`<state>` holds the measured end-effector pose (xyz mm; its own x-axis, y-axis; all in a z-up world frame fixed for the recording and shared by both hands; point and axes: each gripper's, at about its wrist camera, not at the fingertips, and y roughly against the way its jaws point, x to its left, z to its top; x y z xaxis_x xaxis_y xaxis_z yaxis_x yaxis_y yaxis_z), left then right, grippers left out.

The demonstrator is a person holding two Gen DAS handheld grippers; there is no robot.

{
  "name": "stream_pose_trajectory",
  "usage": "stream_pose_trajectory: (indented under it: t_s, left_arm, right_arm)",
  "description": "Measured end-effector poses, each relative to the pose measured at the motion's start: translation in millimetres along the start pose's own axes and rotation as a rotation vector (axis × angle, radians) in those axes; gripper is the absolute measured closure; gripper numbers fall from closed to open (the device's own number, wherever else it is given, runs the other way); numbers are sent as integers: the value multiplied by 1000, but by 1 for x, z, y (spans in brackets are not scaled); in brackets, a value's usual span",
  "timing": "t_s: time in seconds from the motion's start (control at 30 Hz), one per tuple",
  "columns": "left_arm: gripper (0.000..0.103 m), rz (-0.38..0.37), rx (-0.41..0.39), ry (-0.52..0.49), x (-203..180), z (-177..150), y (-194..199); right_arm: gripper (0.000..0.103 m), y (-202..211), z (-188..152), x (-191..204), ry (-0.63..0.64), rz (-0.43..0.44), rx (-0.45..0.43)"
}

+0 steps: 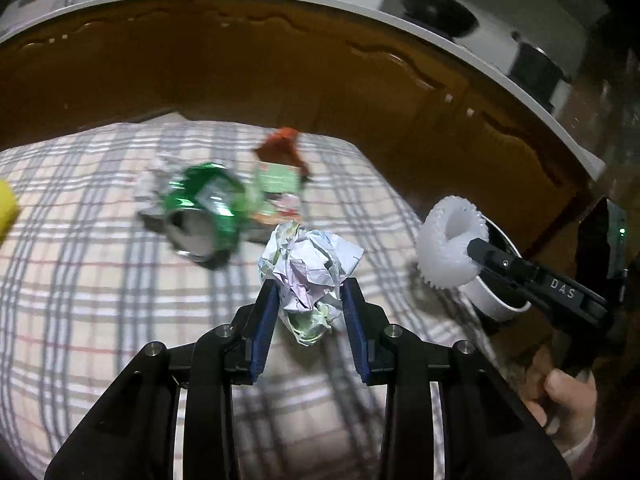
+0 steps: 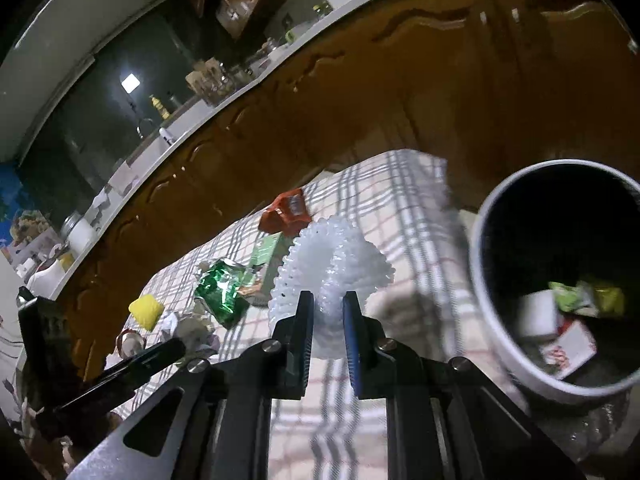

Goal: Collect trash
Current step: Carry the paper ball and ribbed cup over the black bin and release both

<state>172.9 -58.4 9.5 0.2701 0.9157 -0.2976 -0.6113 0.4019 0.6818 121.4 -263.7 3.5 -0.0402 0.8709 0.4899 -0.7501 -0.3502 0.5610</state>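
My left gripper [image 1: 308,286] is shut on a crumpled ball of white paper [image 1: 310,264], held above the checked cloth. My right gripper [image 2: 328,298] is shut on a white foam net sleeve [image 2: 332,260]; in the left wrist view the same foam sleeve [image 1: 450,244] hangs at the right gripper [image 1: 474,250], just over the rim of the white trash bin [image 1: 492,300]. The bin [image 2: 496,216] gapes at the right of the right wrist view with several wrappers inside. A crushed green can [image 1: 202,210], a green packet [image 1: 278,178] and a red wrapper [image 1: 282,146] lie on the cloth.
The checked tablecloth [image 1: 100,280] covers the table; a brown cabinet front [image 1: 240,72] with a white counter runs behind it. A yellow object [image 2: 146,310] and more crumpled paper [image 2: 192,330] lie at the cloth's left. A person's hand [image 1: 568,400] holds the right gripper.
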Motion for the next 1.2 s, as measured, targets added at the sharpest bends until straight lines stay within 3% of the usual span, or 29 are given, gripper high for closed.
stream_pose_trajectory:
  t_s: [0.7,1.2]
  left_arm:
    - [72,-159,48,-190,-119,9,-39]
    - [72,-214,92,-263,-179,20,-71]
  right_arm:
    - [88,83,-4,-81,-93,-145,-122]
    - [88,95,4,-112,-127,-196,-148]
